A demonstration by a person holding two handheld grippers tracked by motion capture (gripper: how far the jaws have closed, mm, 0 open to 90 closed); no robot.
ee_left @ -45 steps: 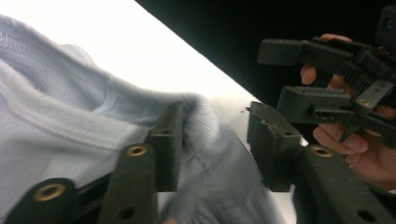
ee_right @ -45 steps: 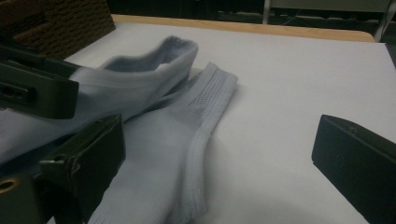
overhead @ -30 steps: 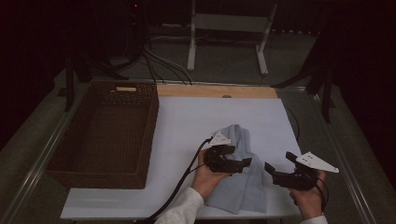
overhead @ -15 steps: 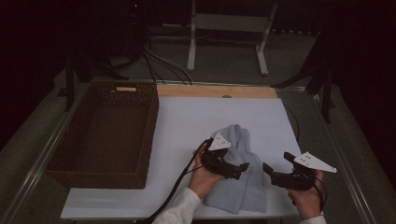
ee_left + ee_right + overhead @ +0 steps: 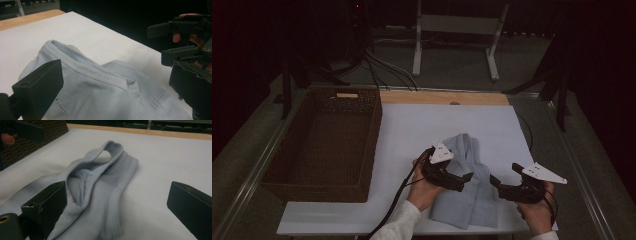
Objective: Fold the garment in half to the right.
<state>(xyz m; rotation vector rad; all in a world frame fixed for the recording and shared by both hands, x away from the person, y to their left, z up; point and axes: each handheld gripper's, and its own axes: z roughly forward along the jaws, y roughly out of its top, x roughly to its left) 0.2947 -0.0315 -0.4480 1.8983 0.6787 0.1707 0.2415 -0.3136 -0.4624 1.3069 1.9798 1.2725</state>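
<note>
1. Garment [image 5: 469, 182]: lying at lower centre of the high view, long axis running top to bottom.
2. Left gripper [image 5: 464, 181]: I'm hovering over it, jaws just opened, released, nearer.
3. Right gripper [image 5: 496, 182]: I'm waiting beside its right edge, released.

The left gripper [image 5: 464, 181] is held low in the person's left hand [image 5: 424, 187], its jaws spread wide after just opening, with nothing pinched between them. Its grey plate rides on top, and the cable trails back beside the pale-sleeved forearm. The right gripper [image 5: 498, 184] sits in the right hand [image 5: 536, 212], just beside the left gripper's jaw tips and pointing toward them. Its jaws also stand well apart, apparently gripping nothing, though their tips are dim from above.
</note>
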